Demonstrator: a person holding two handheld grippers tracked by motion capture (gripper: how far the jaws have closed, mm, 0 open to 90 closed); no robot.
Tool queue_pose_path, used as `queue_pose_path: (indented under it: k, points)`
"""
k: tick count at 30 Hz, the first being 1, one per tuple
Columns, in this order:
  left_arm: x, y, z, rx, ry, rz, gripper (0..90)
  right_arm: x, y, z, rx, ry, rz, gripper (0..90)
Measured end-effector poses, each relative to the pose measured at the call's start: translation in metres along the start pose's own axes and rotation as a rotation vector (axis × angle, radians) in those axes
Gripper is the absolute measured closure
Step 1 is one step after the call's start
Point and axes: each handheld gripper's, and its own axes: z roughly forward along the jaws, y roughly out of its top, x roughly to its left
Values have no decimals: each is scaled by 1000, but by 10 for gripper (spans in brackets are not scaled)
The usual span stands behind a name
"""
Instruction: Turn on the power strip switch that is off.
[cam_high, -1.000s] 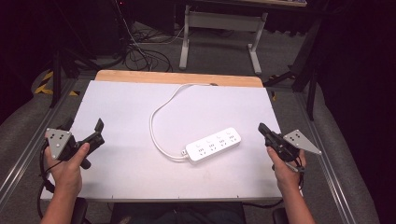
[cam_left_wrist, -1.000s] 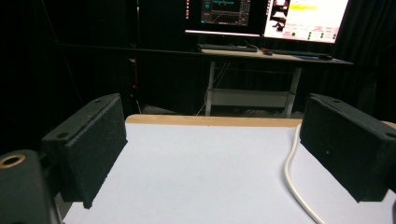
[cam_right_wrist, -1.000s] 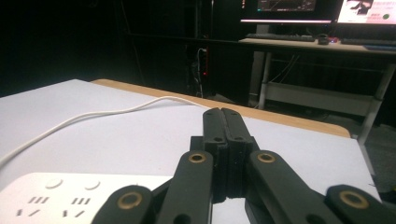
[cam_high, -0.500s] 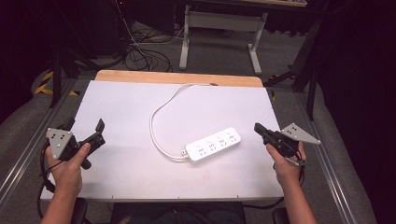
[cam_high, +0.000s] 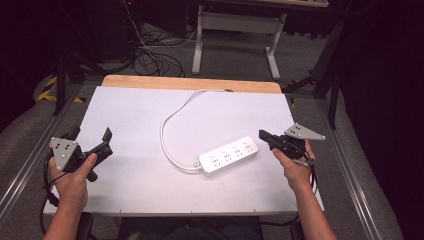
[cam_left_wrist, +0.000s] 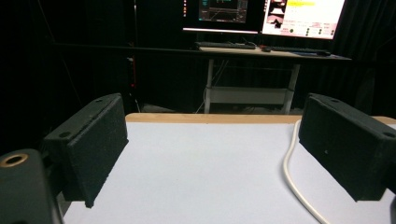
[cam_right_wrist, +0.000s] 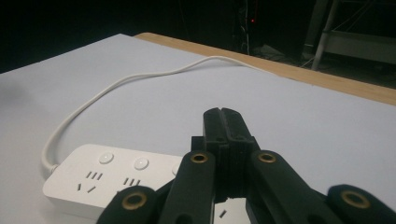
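While the white power strip (cam_high: 228, 155) lies flat near the middle of the tabletop (cam_high: 135, 115), a bit toward the right edge and closer to the near edge than the far one, both tongs sit out at the sides. Strip is a long rounded-corner plastic bar, glossy, set slantwise, with a row of socket slots and small round buttons on top, clear in the right gripper view (cam_right_wrist: 109, 175). Its thin white round cable (cam_high: 170, 117) leaves the strip's left end, loops toward the left and curves back to the far edge, where it goes off over the wood.

Tabletop is a matte white sheet, smooth, rectangular, with a pale wooden strip (cam_high: 190, 83) showing along the far edge.

Right gripper (cam_high: 263, 136) is closed on nothing: in the right gripper view its two black jaws are pressed flat together, tips pointing at the strip's right end, just beside it, not touching as far as the high view shows. Black ribbed links with brass-coloured rivets run behind the jaws. A grey three-cornered plate sits on top; the hand wraps the handle near the right edge.

Left gripper (cam_high: 91, 142) is open and empty, held near the left edge, well apart from the strip. In the left gripper view (cam_left_wrist: 212, 154) its jaws are blocky black pads with a rough foam-like grain, standing wide, bare sheet between them and the cable (cam_left_wrist: 294, 172) passing by the right-hand pad.
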Motion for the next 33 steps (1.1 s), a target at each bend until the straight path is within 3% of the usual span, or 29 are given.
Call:
queue_pose_path:
  k: [13, 17, 27, 33]
  points:
    - [0, -1, -1, 8, 3, 5, 85, 14, 4, 33, 108, 77, -51, 900]
    - [1, -1, -1, 6, 6, 2, 86, 17, 1, 51, 178, 111, -74, 900]
    - [1, -1, -1, 9, 6, -3, 94, 21, -8, 74, 295, 107, -116, 900]
    - [1, -1, -1, 12, 2, 4, 97, 21, -11, 79, 323, 101, -128, 900]
